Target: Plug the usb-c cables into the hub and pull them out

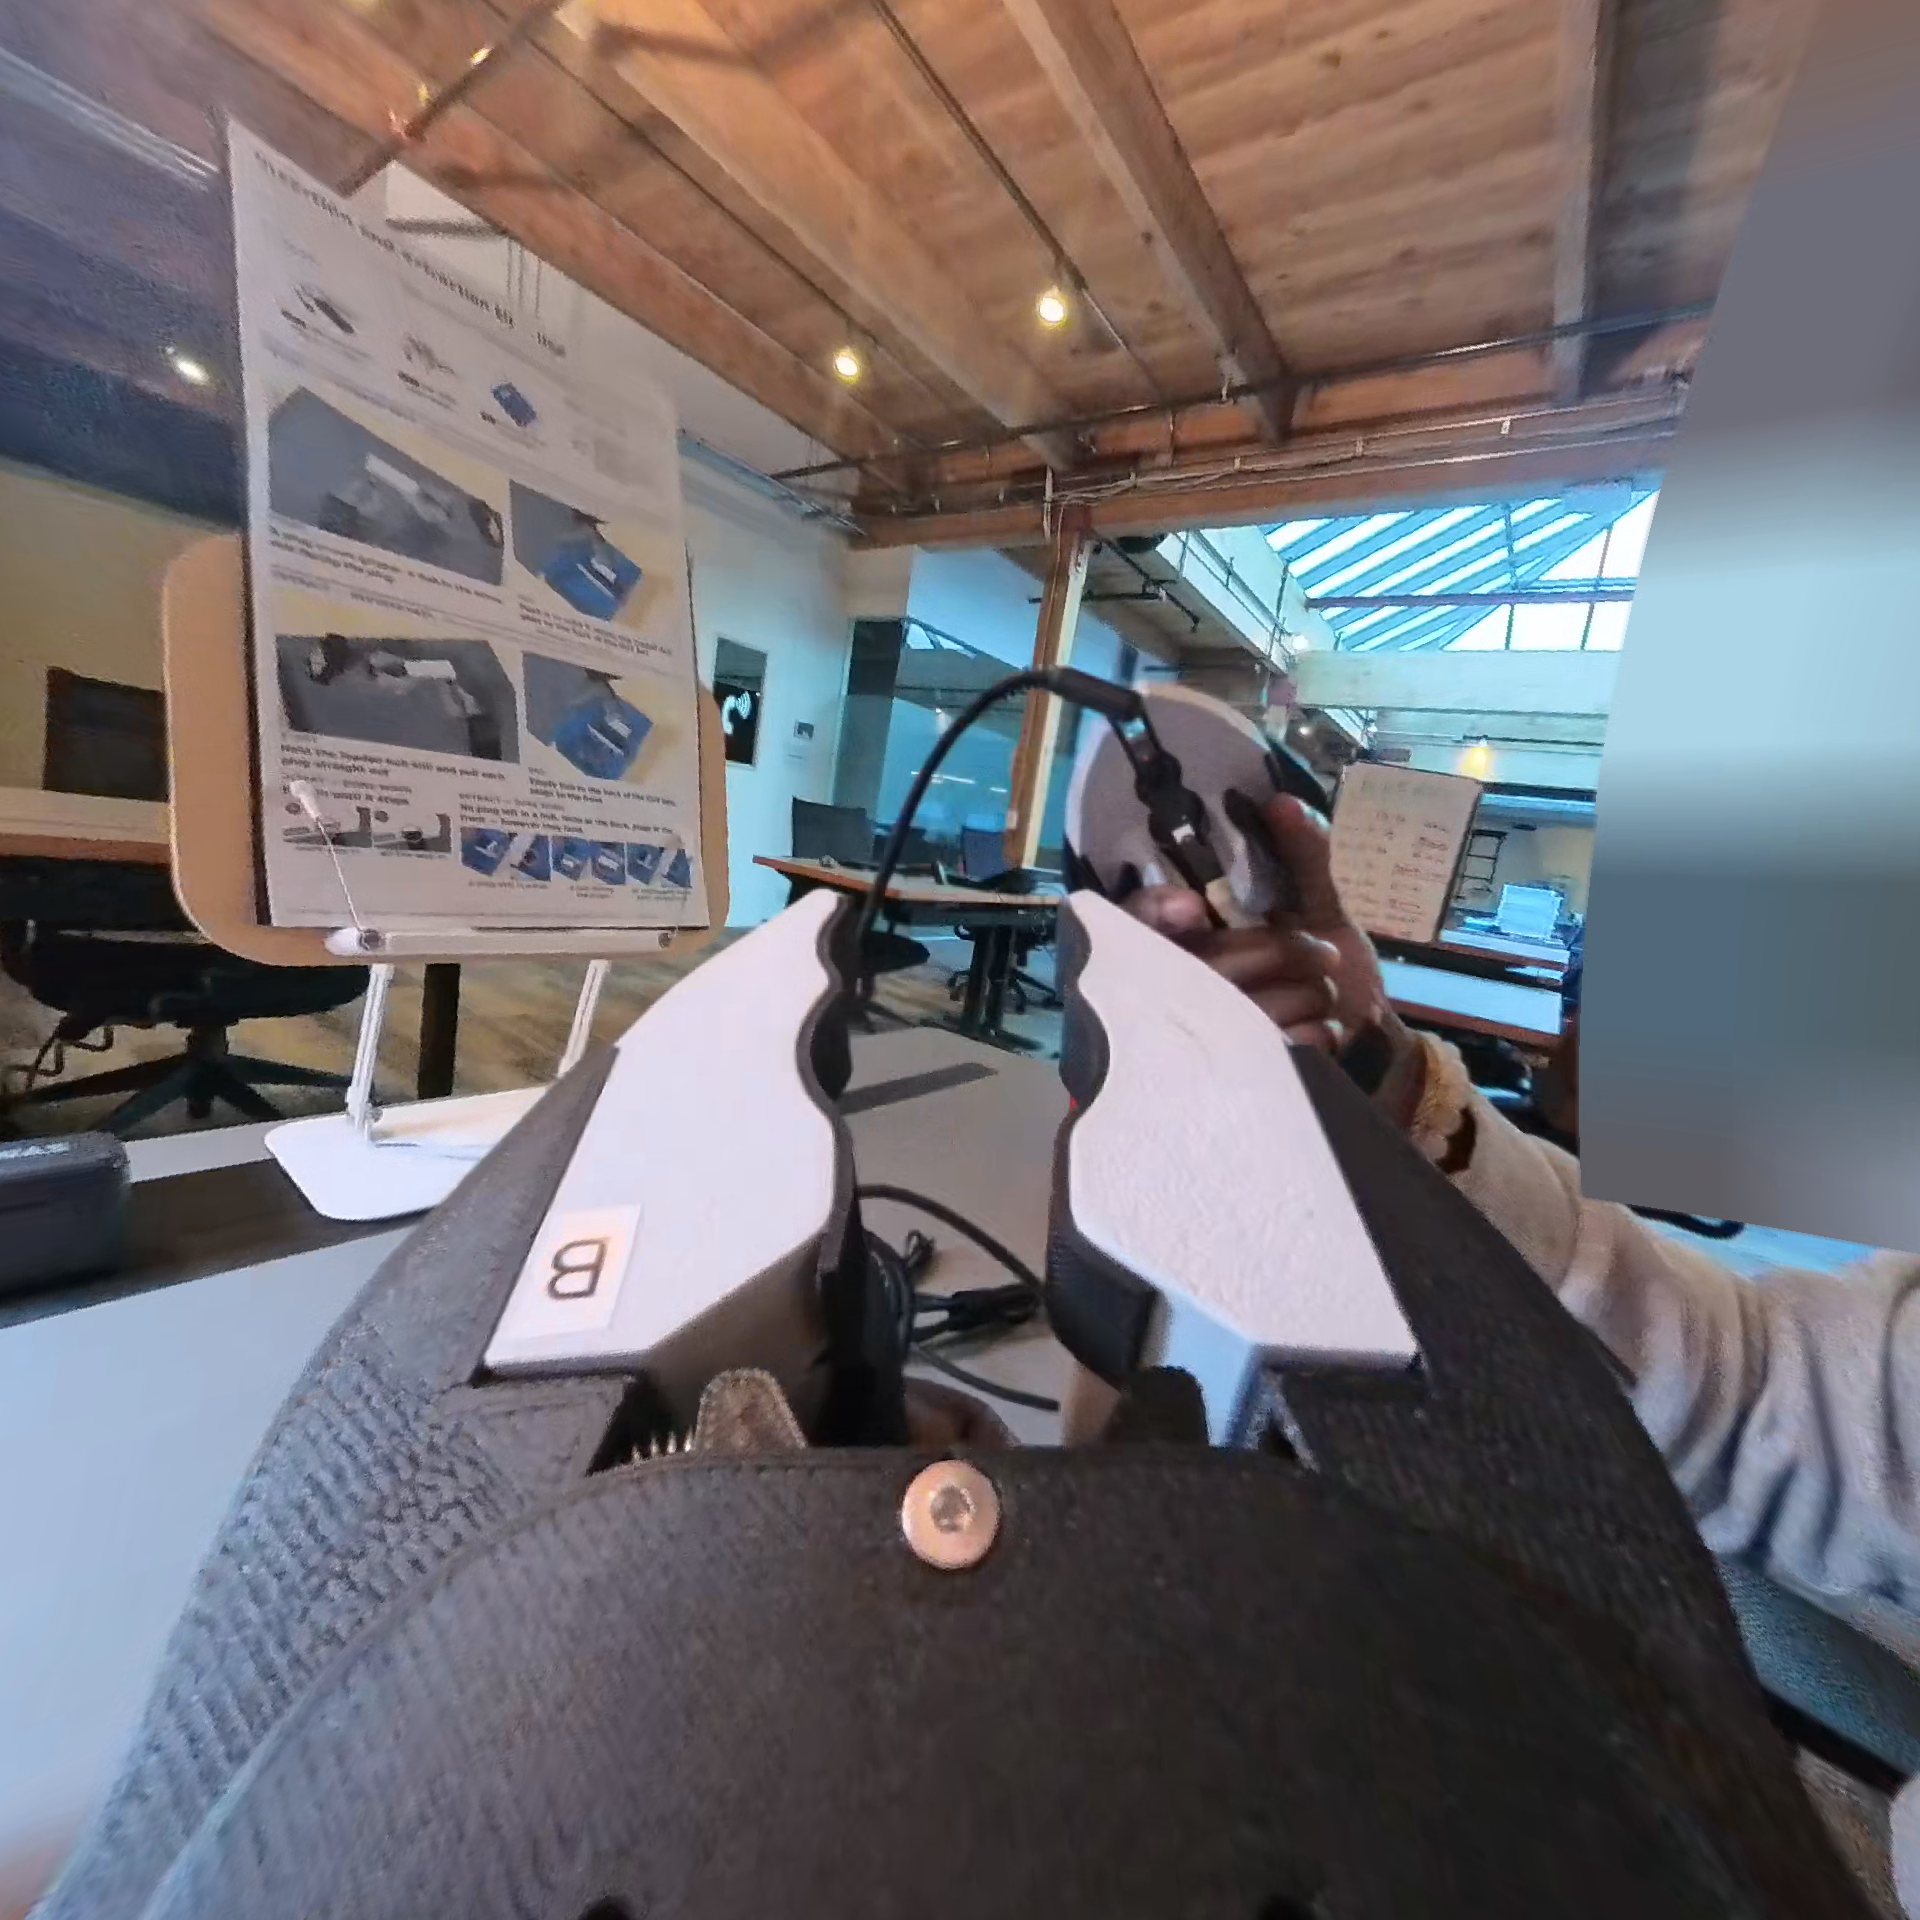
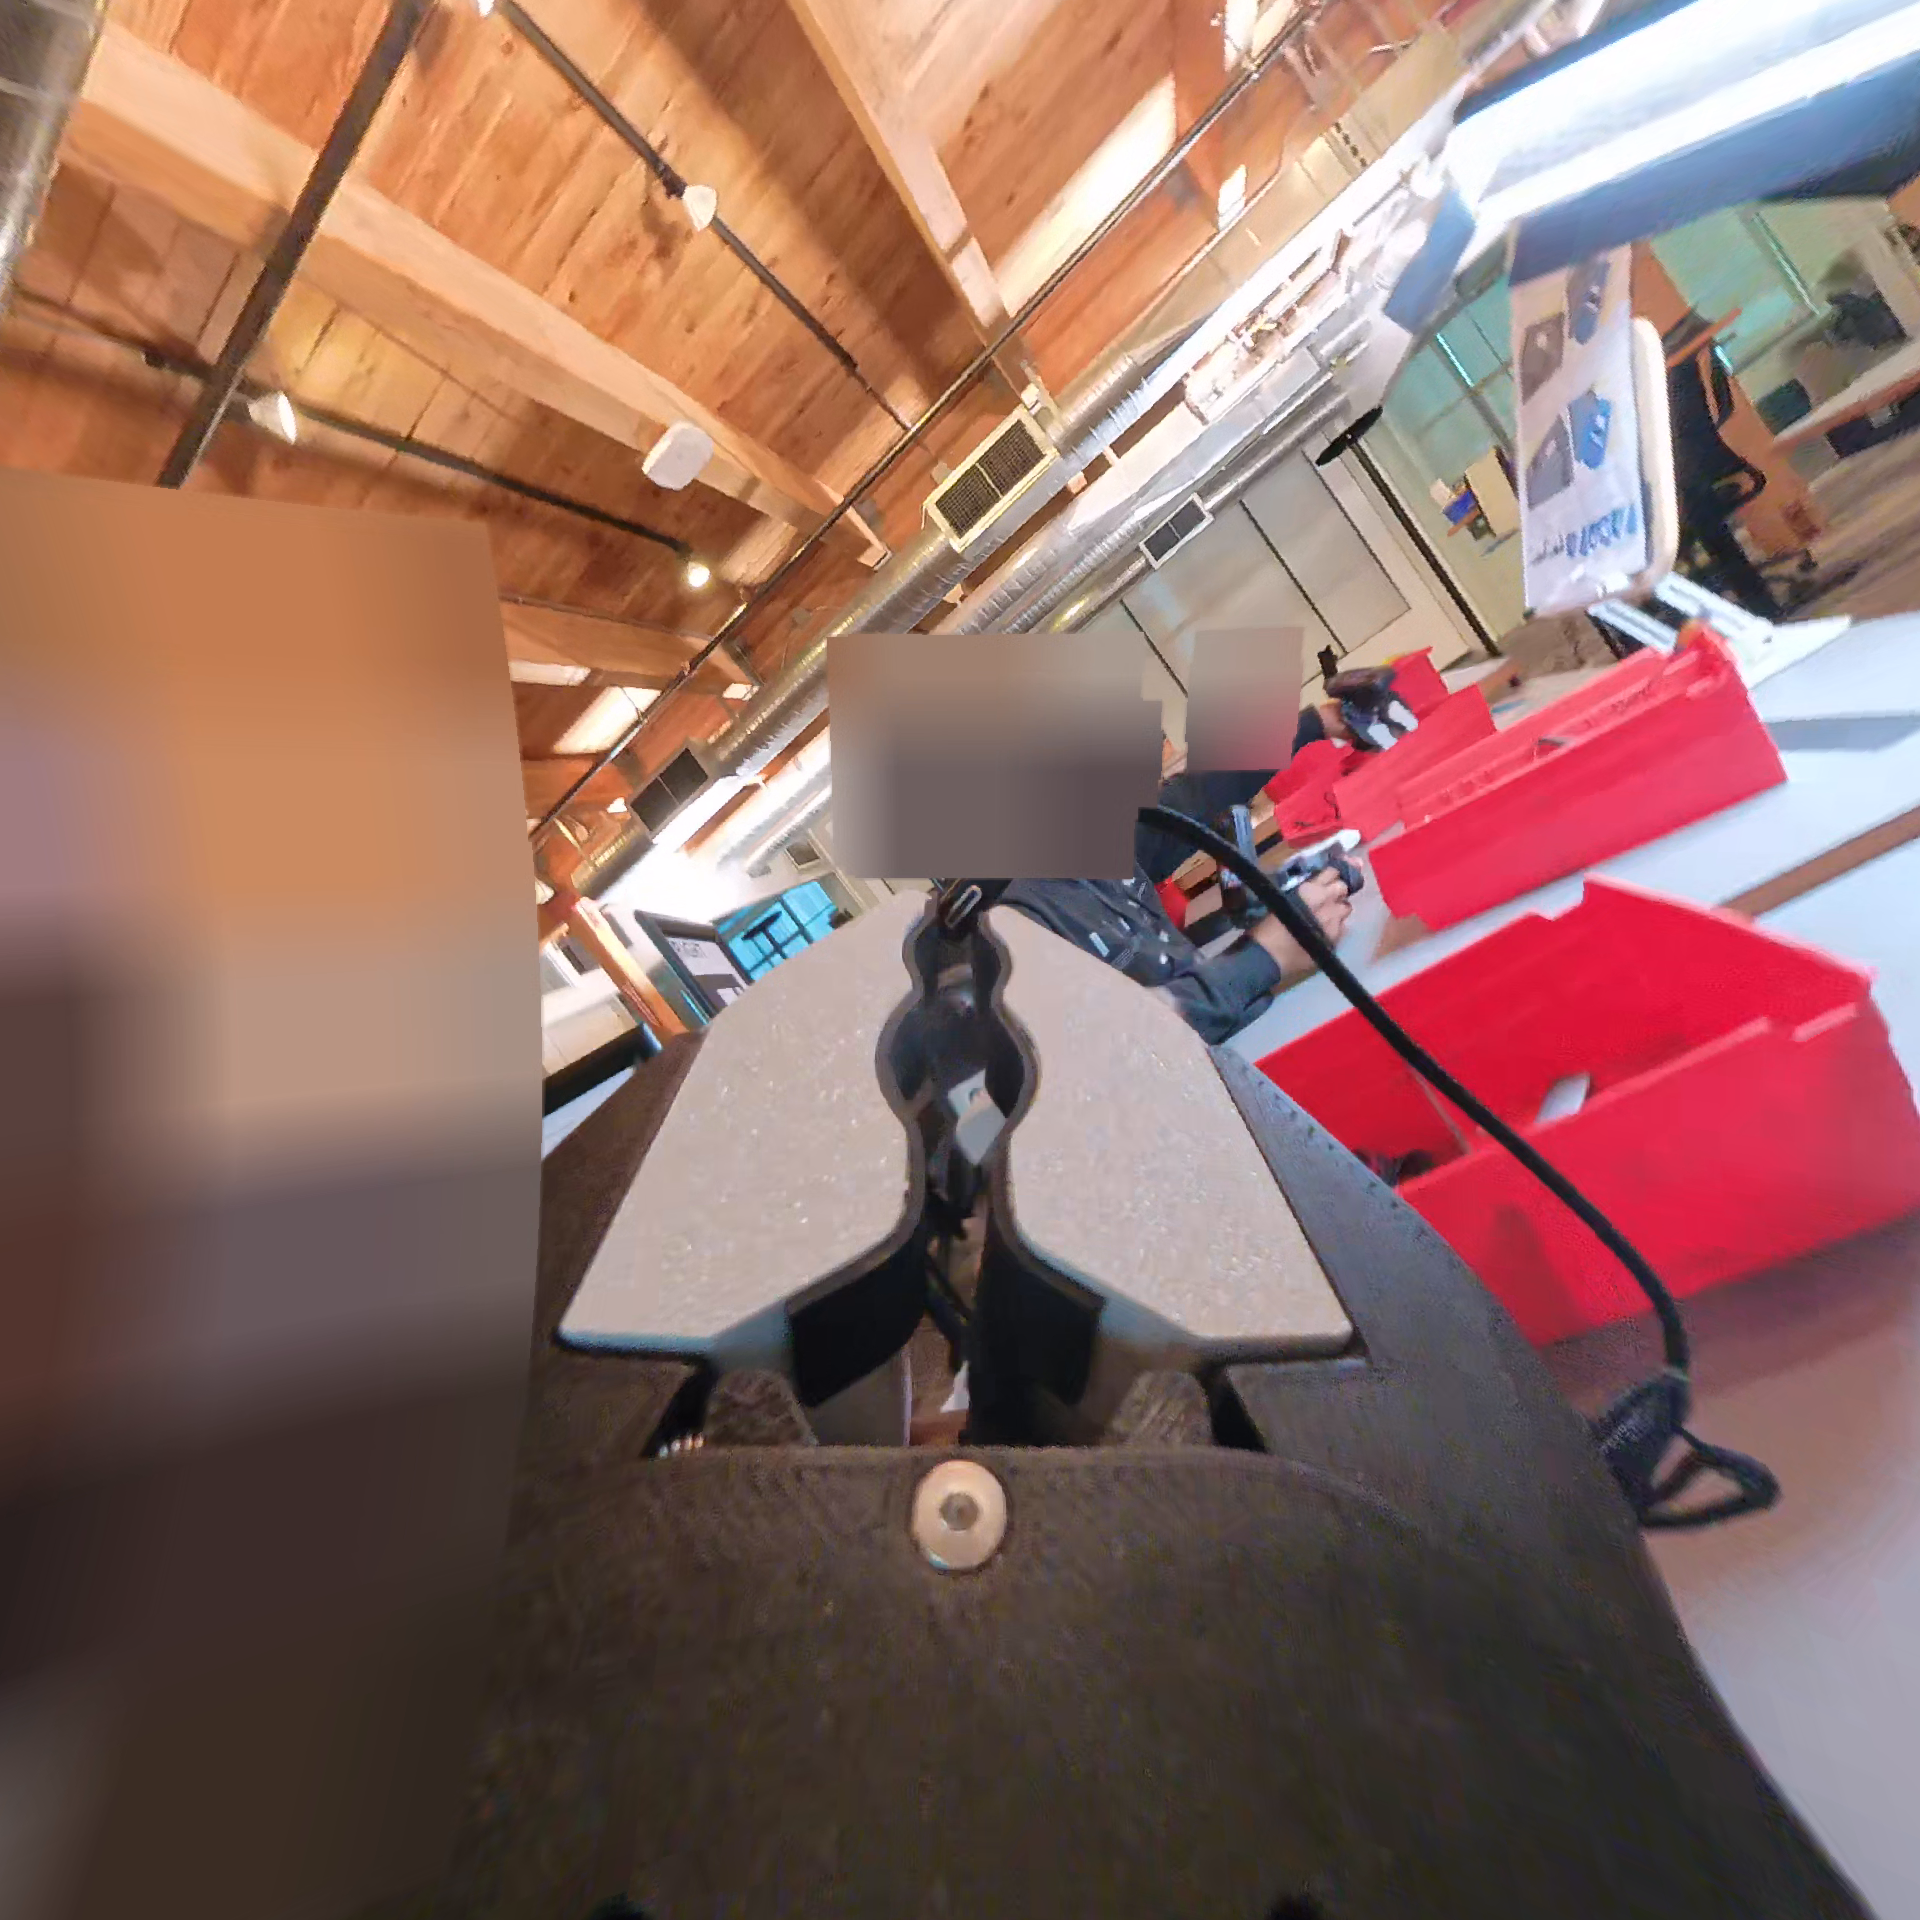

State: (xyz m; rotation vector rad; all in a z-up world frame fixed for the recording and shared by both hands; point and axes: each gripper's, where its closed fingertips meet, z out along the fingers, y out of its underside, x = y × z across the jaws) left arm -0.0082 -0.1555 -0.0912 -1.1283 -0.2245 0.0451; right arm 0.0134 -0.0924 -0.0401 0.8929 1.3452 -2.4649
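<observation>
In the left wrist view my left gripper (image 1: 956,920) is open and empty, tilted up above the grey table (image 1: 156,1455). Beyond it a hand holds my right gripper (image 1: 1179,821) up in the air, shut on a black usb-c cable (image 1: 935,769) that arcs down behind my left finger. More black cable (image 1: 940,1283) lies coiled on the table below the jaws. In the right wrist view my right gripper (image 2: 958,920) is shut on the cable's plug (image 2: 961,899), which pokes out past the tips. The cable (image 2: 1455,1107) runs down to the right. I see no hub.
A printed sheet on a white stand (image 1: 457,540) is at the back left, with a dark case (image 1: 52,1205) at the left edge. Red bins (image 2: 1621,1091) (image 2: 1579,769) stand on the table to the right. A person (image 2: 1226,966) sits at a far table. About 9 cm separates my left fingertips from my right.
</observation>
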